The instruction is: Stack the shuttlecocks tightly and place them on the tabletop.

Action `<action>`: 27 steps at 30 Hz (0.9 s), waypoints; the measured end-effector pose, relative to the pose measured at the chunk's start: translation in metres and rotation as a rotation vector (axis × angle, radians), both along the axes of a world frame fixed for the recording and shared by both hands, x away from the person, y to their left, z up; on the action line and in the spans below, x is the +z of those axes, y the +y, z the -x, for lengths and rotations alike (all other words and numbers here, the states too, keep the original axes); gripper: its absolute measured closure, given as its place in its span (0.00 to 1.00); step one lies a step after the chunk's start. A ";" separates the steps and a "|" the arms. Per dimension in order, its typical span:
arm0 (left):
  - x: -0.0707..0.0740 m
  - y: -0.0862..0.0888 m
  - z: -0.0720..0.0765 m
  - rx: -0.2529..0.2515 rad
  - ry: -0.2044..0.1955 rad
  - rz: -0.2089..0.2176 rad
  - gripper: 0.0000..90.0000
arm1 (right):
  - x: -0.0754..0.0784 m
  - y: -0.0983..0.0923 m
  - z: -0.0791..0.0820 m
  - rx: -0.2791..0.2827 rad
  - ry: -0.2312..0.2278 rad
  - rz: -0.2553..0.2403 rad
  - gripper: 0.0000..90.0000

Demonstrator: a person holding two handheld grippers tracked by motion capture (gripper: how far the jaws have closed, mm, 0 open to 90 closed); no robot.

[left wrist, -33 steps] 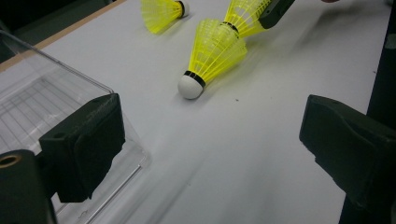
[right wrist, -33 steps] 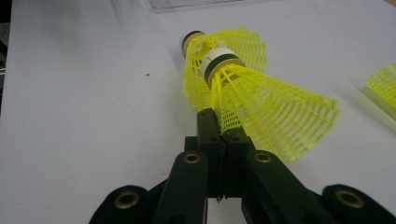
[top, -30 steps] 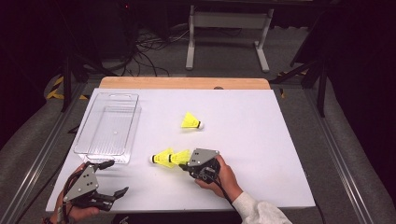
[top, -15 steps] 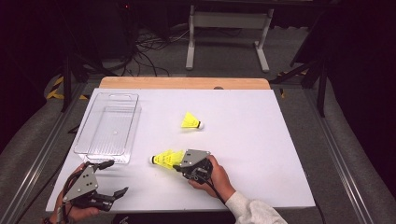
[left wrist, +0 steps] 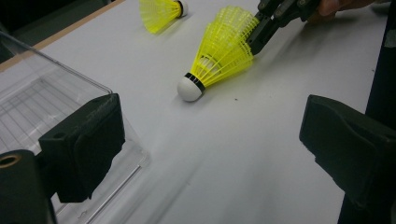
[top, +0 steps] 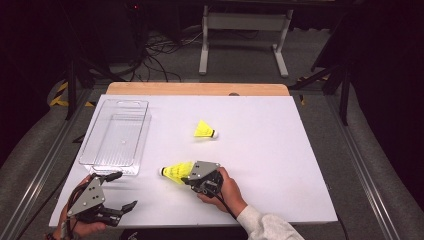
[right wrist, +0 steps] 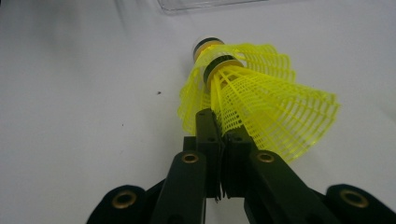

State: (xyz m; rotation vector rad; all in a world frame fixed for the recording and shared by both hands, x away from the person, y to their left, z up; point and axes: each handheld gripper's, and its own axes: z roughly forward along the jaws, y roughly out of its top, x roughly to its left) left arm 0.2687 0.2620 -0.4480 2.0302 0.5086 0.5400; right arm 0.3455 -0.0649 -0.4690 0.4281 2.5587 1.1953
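Note:
Two yellow shuttlecocks lie pushed one into the other [top: 175,171] on the white table top [top: 280,150], corks pointing left. My right gripper [top: 186,177] is shut on the skirt rim of the nearer one. In the right gripper view the jaws [right wrist: 217,119] pinch the yellow mesh [right wrist: 261,102], both corks stacked ahead. The left gripper view shows this pair [left wrist: 219,53] with the right gripper [left wrist: 261,32] on its rim. A third shuttlecock [top: 204,130] [left wrist: 159,11] lies apart, farther back. My left gripper [top: 125,190] [left wrist: 217,149] stands open near the front left corner, holding nothing.
A clear plastic bin [top: 117,137] [left wrist: 28,107] with nothing in it stands at the left, just beyond the left gripper. The table's wooden back edge [top: 200,89] runs behind. Metal rails flank the table; a stand and cables lie on the floor beyond.
The right gripper moved left with its shuttlecock, which slid into the second one that lay just beyond. The two now lie as one stack. The left gripper stayed put.

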 end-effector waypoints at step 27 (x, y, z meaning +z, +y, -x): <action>0.000 0.001 0.000 0.000 0.002 -0.003 0.09 | -0.004 -0.002 -0.001 -0.015 0.014 0.041 0.76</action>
